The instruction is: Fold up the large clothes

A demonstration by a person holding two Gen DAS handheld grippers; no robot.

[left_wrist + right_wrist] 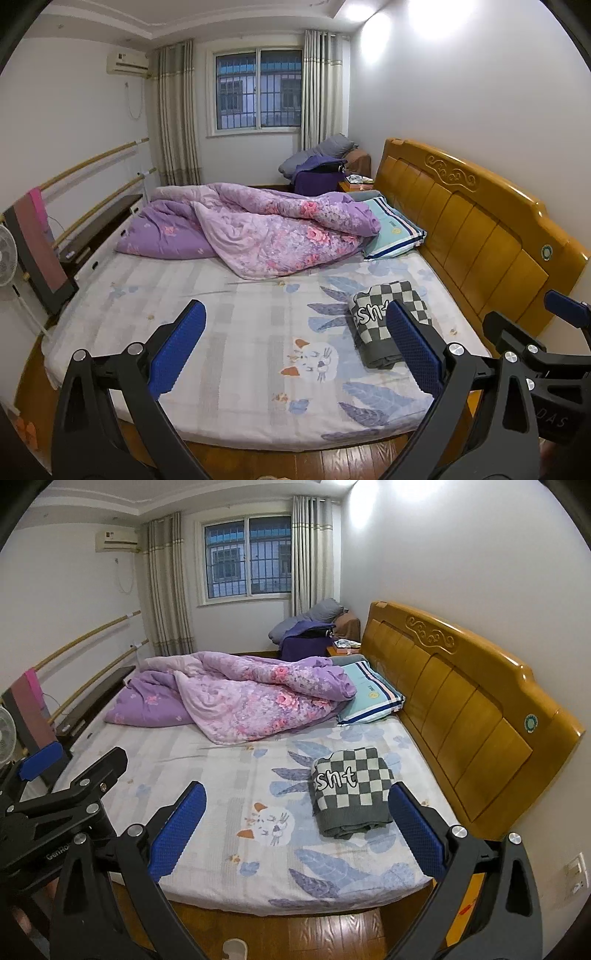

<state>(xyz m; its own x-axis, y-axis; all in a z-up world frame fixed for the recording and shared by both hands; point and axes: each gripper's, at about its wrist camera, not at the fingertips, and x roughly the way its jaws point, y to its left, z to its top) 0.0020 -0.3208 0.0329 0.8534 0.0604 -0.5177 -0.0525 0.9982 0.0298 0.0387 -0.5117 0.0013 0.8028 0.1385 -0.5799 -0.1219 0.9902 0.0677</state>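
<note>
A: Where's the garment?

B: Checkered sweater, grey and white, on the bed sheet at the right side, near the wooden headboard. It looks folded into a compact block already, with lettering across its left part. Purple quilt and striped pillow heaped at the far end, well apart from it.

A: Which gripper is closer?

B: Right gripper, I judge. In its own view the sweater lies ahead and slightly right, its near edge between the two blue pads and closer to the right one. Left gripper sees the same sweater further right, partly hidden behind its right pad.

A: Long axis?

B: Runs near to far, roughly in line with the right gripper's pointing direction, parallel to the headboard.

A: Jaws?

B: Both sets spread wide. Nothing held, nothing touched. Both hover off the near edge of the bed, above the wood floor, side by side; each shows at the edge of the other's view.

A: Stage of the task?

B: Folding appears finished, or close. If any move remains, my guess is a reach forward and right to the sweater's near edge.
</note>
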